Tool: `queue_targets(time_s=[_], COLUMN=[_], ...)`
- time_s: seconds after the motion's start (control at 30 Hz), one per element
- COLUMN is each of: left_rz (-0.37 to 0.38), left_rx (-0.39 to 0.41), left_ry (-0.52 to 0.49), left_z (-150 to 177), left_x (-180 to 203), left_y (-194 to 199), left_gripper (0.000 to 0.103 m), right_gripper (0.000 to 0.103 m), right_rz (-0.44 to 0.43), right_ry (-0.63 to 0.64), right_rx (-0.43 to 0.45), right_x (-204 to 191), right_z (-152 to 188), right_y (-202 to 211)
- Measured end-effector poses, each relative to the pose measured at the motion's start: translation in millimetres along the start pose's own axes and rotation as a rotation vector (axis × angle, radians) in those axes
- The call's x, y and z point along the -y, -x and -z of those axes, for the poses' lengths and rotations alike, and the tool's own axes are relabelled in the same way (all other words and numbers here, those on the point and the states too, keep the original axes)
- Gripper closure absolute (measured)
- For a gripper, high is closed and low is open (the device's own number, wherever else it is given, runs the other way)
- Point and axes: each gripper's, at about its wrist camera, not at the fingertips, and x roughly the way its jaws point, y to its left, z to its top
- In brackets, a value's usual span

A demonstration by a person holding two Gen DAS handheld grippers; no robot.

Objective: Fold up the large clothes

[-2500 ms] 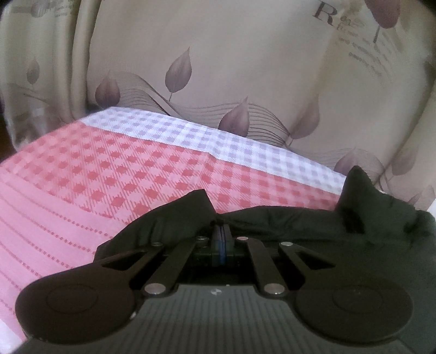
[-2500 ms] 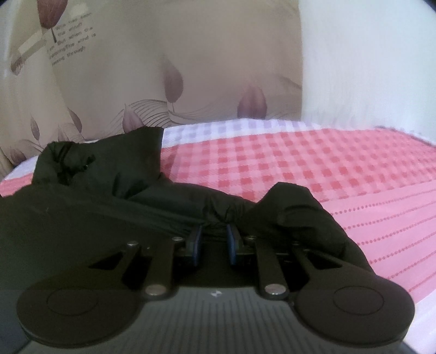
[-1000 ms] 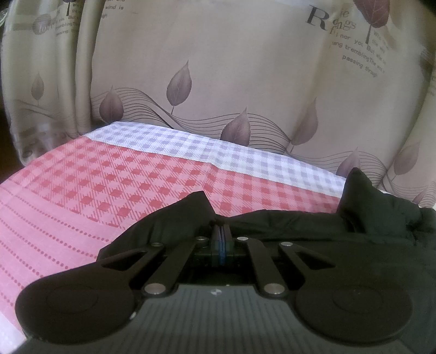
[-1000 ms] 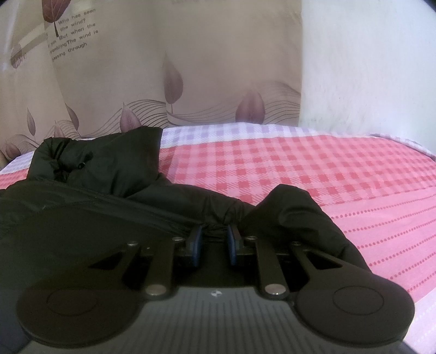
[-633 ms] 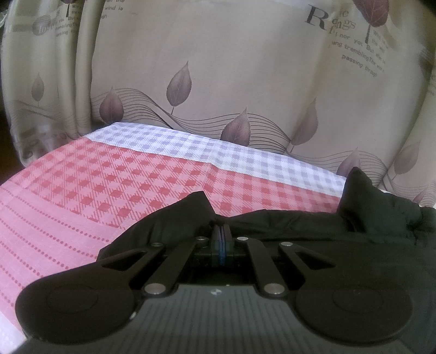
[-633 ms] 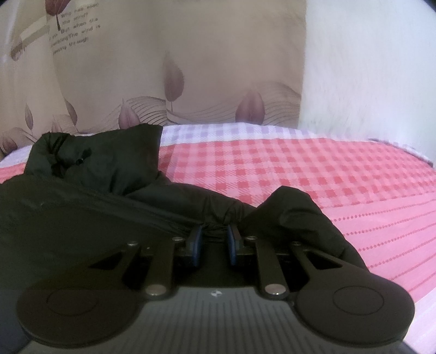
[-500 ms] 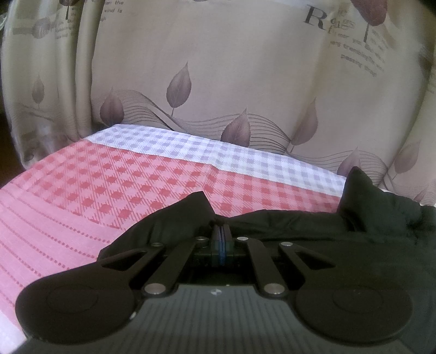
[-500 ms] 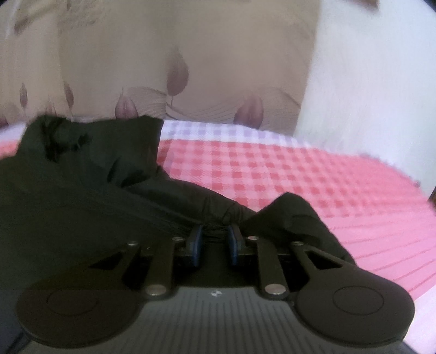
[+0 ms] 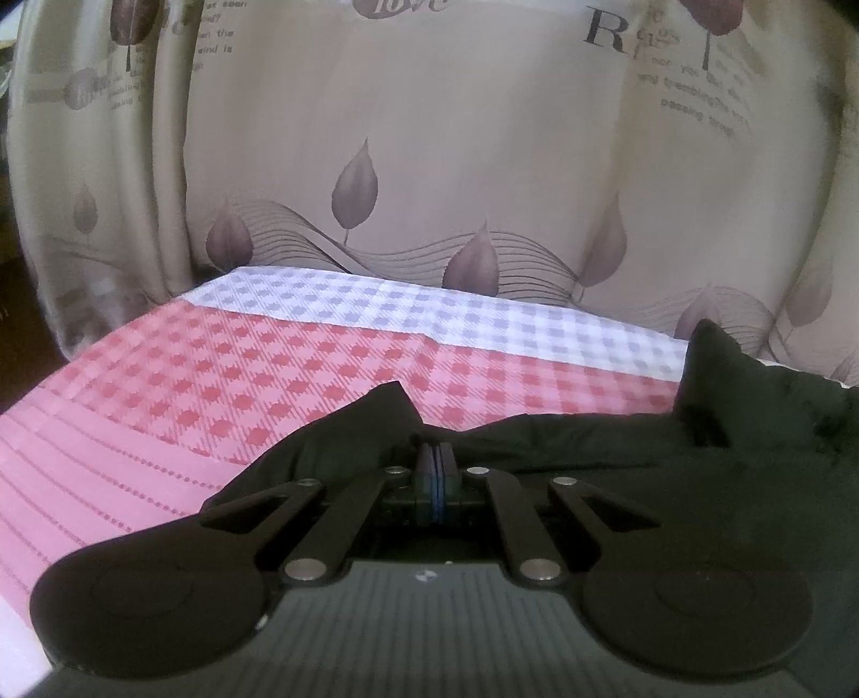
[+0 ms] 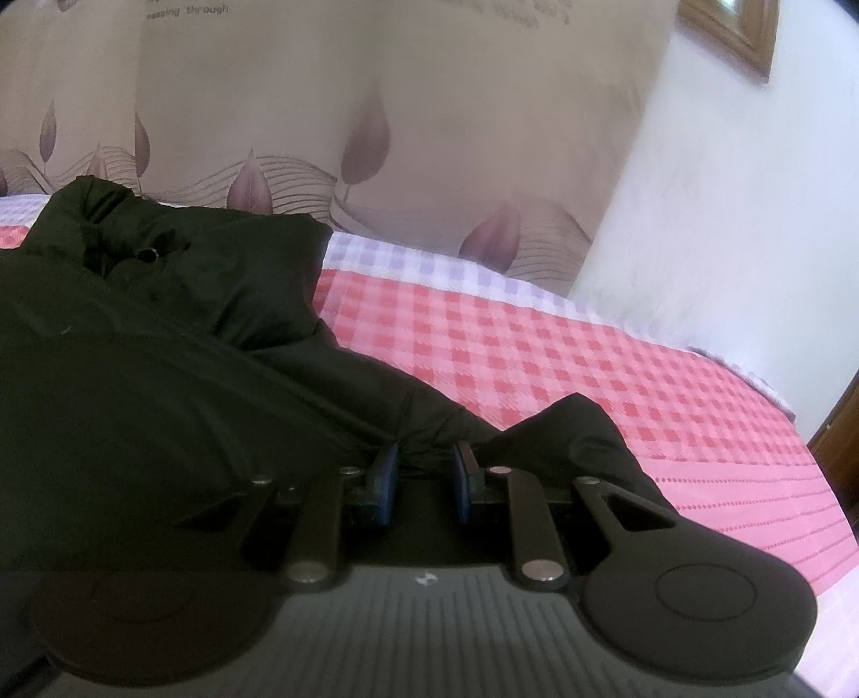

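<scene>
Left gripper (image 9: 436, 456) now raised slightly against 2.5 s ago: more of the leaf-print curtain (image 9: 483, 161) in its view, with the word "love" newly at the top edge, and the checked bedsheet (image 9: 268, 376) sitting lower in frame. Right gripper (image 10: 427, 462) rolled to one side and swung rightward within the last second: bed line now sloping down to the right, white wall (image 10: 725, 215) filling more of the view, a wooden picture frame (image 10: 735, 27) newly at the top right. Black jacket (image 10: 161, 349) spreading larger across the left of that view.
</scene>
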Motion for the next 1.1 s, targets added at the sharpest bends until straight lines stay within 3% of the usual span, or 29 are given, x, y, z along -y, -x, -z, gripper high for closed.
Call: queue_targets(time_s=[1.1], left_rz=[-0.04], left_rx=[0.012], left_ry=[-0.032], left_z=[1.4], left_x=[5.6], left_y=[3.4], left_gripper=[0.092], right_gripper=[0.082], right_rz=[-0.02], right_ry=[-0.024], right_rx=[0.01], right_x=[3.3], right_z=[0.8], right_y=[3.6])
